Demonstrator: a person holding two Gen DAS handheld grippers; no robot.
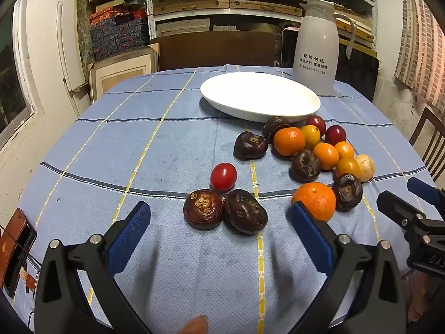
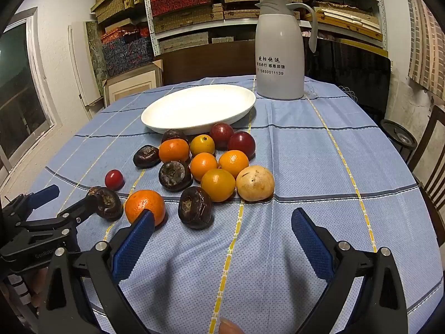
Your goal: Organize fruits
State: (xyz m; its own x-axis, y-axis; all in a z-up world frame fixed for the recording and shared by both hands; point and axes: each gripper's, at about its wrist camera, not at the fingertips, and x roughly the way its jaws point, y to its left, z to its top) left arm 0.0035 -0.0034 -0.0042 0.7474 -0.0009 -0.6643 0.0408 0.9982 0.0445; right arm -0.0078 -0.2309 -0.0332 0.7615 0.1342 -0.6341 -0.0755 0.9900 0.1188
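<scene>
A white oval plate (image 1: 260, 97) (image 2: 198, 108) lies empty at the back of the blue checked tablecloth. In front of it sits a heap of fruit: several oranges (image 1: 289, 141) (image 2: 174, 150), dark brown water chestnuts (image 1: 250, 145) (image 2: 175, 175), dark red plums (image 1: 335, 135) (image 2: 241, 143) and one pale round fruit (image 2: 255, 183). A red cherry tomato (image 1: 223, 176) (image 2: 114, 179) lies apart. My left gripper (image 1: 219, 217) stands open just before two water chestnuts (image 1: 203, 208). My right gripper (image 2: 222, 222) stands open, its left pad by an orange (image 2: 144, 206), nothing held.
A white thermos jug (image 1: 315, 50) (image 2: 279, 47) stands behind the plate at the right. A phone in a brown case (image 1: 15, 250) lies at the left table edge. Shelves of boxes fill the back wall, and a wooden chair (image 2: 434, 153) stands to the right.
</scene>
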